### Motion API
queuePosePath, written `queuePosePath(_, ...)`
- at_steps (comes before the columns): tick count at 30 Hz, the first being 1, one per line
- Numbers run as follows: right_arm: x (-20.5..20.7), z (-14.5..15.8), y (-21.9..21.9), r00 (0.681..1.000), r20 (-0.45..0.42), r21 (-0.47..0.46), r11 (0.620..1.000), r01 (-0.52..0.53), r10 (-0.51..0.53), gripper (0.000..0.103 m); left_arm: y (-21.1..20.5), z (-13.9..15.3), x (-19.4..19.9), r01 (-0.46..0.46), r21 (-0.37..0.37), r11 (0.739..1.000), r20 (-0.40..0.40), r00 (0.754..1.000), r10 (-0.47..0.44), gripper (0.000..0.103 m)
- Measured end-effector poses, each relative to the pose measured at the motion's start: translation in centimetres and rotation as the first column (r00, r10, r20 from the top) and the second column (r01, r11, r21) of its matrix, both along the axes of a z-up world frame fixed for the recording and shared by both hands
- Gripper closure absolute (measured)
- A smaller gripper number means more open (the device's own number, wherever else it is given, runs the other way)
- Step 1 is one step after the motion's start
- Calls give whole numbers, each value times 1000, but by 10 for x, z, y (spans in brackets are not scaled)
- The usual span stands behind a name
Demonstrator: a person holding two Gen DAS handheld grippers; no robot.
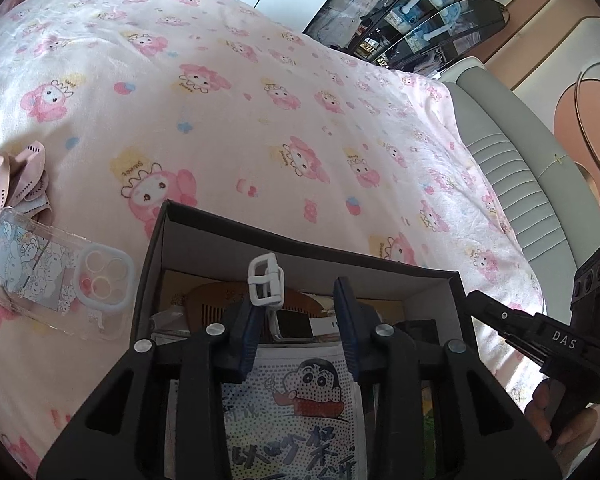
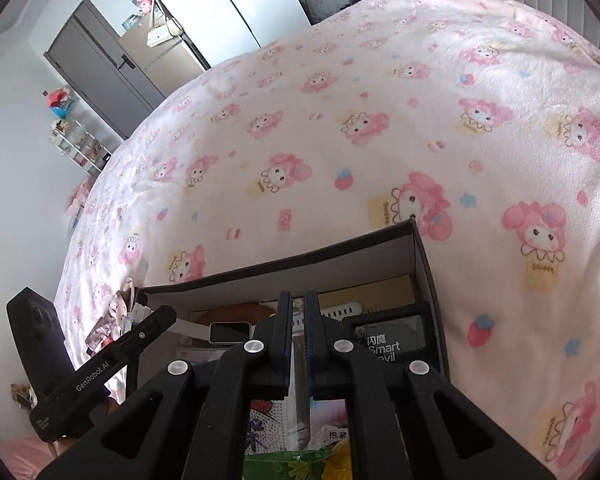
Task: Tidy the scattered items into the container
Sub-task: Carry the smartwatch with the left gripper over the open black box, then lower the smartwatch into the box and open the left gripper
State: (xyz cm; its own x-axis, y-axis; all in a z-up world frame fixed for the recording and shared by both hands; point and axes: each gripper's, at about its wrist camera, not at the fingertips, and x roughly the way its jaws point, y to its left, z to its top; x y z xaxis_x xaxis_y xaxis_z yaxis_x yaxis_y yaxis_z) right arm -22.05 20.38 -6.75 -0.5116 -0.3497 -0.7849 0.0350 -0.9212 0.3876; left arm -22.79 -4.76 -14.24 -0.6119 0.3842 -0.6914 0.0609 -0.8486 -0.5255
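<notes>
Box [image 1: 300, 258] of dark card, open-topped, sits on the bed [image 1: 260, 120], and we place everything against it. Above its interior our left tool [image 1: 300, 322] stands with jaws parted; a small white plastic clip [image 1: 265, 284] leans against the left pad, and we judge it released, not pinched. Our right tool [image 2: 298, 340] hovers over the same box with jaws closed on nothing. Inside already lie a wooden comb [image 1: 216, 300], a cartoon-printed packet [image 1: 296, 400] and a dark Smart Devil pack [image 2: 388, 340]. Just left of the box, on the bed, rests a clear phone case [image 1: 52, 272], and beyond it a pink face mask [image 1: 16, 176]. We expect the case to be light, slick and springy, so we would pinch one long edge rather than the flat back. The mask looks soft and floppy; we would gather it at the folded middle, since a strap would let it dangle
</notes>
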Motion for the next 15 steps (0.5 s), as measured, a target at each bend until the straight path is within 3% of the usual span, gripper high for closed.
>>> queuePosePath(5,-1,13,14,998,-32,-3,999,45,-46,99,7,17,11,-45,-103,994,-80,996,37,69)
queuePosePath(8,-4,7,6,1000,11,-22,1000,-2,3,99,6,34,22,-124,-177,976,-181,979,92,69)
queuePosePath(11,-4,-6,-8,997,59,32,998,-51,49,99,2,41,29,-181,-223,958,-242,962,125,71)
queuePosePath(13,-2,-14,-12,996,74,86,995,-53,46,99,0,36,22,-112,-183,977,-188,979,77,71)
queuePosePath(15,-3,-20,-11,995,90,117,992,-48,37,99,-2,22,12,-18,-58,998,-75,997,14,72)
